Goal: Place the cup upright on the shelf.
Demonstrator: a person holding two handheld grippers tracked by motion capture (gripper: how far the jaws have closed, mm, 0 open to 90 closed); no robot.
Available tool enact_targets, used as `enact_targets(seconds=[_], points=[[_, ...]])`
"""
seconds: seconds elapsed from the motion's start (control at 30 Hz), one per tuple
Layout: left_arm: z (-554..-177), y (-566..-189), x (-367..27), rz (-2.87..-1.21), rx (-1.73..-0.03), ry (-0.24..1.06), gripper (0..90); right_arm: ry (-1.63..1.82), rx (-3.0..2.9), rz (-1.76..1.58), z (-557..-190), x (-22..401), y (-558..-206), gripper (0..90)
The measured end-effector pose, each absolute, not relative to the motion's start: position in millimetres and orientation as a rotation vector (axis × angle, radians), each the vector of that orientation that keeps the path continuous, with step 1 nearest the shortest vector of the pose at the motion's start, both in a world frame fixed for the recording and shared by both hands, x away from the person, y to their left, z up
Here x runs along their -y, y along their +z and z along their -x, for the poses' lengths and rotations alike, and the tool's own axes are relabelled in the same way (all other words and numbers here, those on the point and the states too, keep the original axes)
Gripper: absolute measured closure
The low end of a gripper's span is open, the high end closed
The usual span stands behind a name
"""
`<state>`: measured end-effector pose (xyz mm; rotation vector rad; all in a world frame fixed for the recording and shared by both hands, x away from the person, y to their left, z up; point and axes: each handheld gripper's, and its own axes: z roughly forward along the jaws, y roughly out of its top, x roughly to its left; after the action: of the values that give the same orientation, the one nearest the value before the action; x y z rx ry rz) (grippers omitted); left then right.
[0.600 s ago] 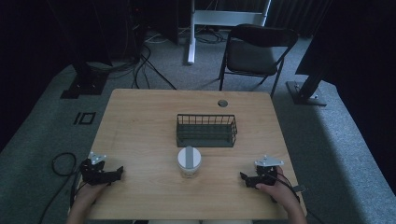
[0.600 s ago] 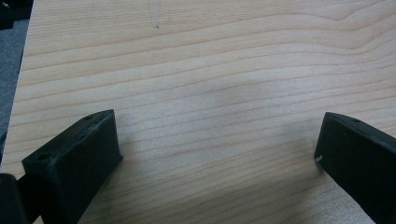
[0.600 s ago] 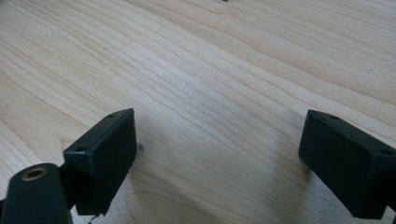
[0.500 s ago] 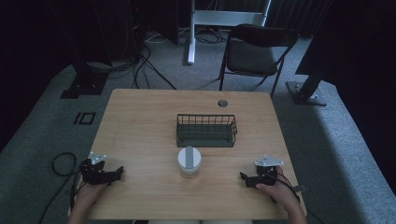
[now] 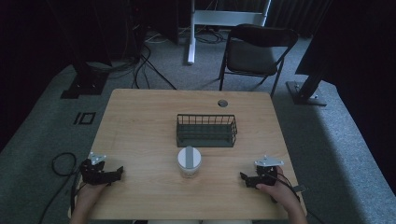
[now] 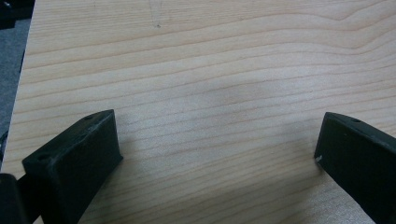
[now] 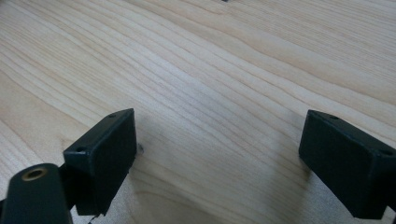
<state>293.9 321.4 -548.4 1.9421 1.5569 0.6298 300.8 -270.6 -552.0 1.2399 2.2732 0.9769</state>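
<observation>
A dark wire basket [image 5: 206, 130] stands in the middle of the wooden table [image 5: 140, 121]. Just in front of it sits a white round container [image 5: 189, 161] with a grey strip across its lid. My left gripper [image 5: 114, 173] rests low on the table at the near left, held by a hand, and it is open; its jaws stand wide apart over bare wood [image 6: 215, 121]. At the near right my right gripper [image 5: 245, 179] lies open too, with only wood grain [image 7: 219, 116] between its fingers. Both grippers hold nothing.
A round cable hole [image 5: 222, 103] sits near the table's far edge. Beyond the table stands a black folding chair [image 5: 254, 53], with cables [image 5: 144, 56] and stand bases on the grey carpet. A cable loop [image 5: 60, 163] lies on the floor at the left.
</observation>
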Motion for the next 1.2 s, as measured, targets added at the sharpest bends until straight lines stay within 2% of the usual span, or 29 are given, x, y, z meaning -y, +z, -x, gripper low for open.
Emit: enact_targets(seconds=[1.2], points=[[-294, -548, -321, -1.945, -1.552, 0.626, 0.2, 1.044, -2.286, -1.191, -303, 255, -550, 12.3]])
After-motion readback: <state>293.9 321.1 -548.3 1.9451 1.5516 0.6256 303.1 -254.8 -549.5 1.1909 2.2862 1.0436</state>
